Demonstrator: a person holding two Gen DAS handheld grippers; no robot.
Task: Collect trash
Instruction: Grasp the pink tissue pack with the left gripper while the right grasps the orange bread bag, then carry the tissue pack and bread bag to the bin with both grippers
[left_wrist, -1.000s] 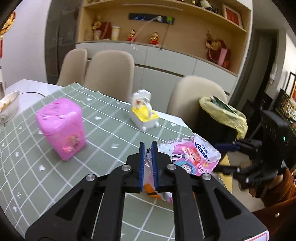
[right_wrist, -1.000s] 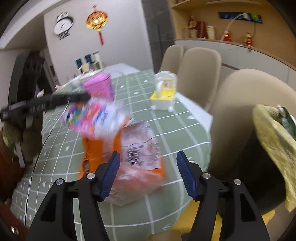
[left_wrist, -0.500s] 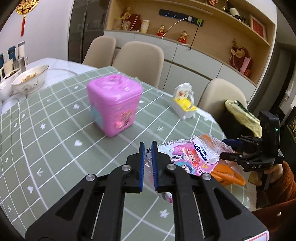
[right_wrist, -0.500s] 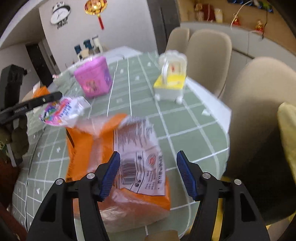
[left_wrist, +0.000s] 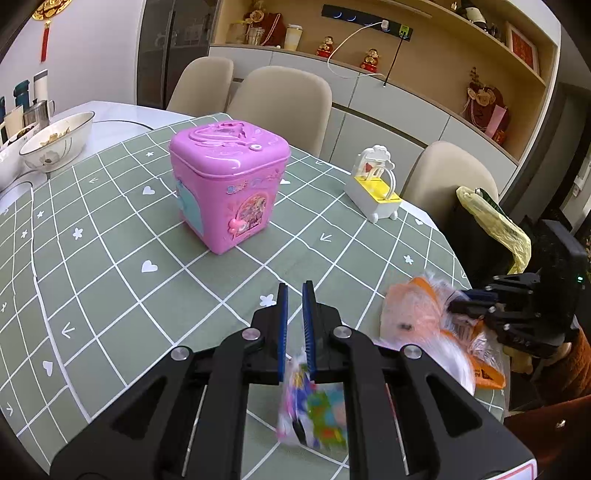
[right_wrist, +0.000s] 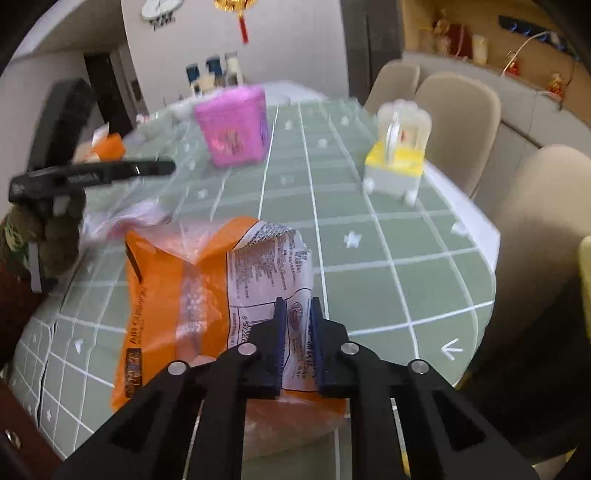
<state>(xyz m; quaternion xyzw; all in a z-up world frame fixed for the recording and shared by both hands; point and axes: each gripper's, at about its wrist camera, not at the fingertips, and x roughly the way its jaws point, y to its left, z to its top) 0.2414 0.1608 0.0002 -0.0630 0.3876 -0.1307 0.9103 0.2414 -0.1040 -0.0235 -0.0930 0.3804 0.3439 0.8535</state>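
Printed label (right_wrist: 273, 266) only at right wrist

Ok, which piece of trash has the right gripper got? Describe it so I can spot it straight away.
Start from the green checked tablecloth and go to its near edge, in front of the pink box. The orange wrapper lies there, pinched in the right gripper at its white printed label. The left gripper holds a smaller, multicoloured packet; only this one is orange.
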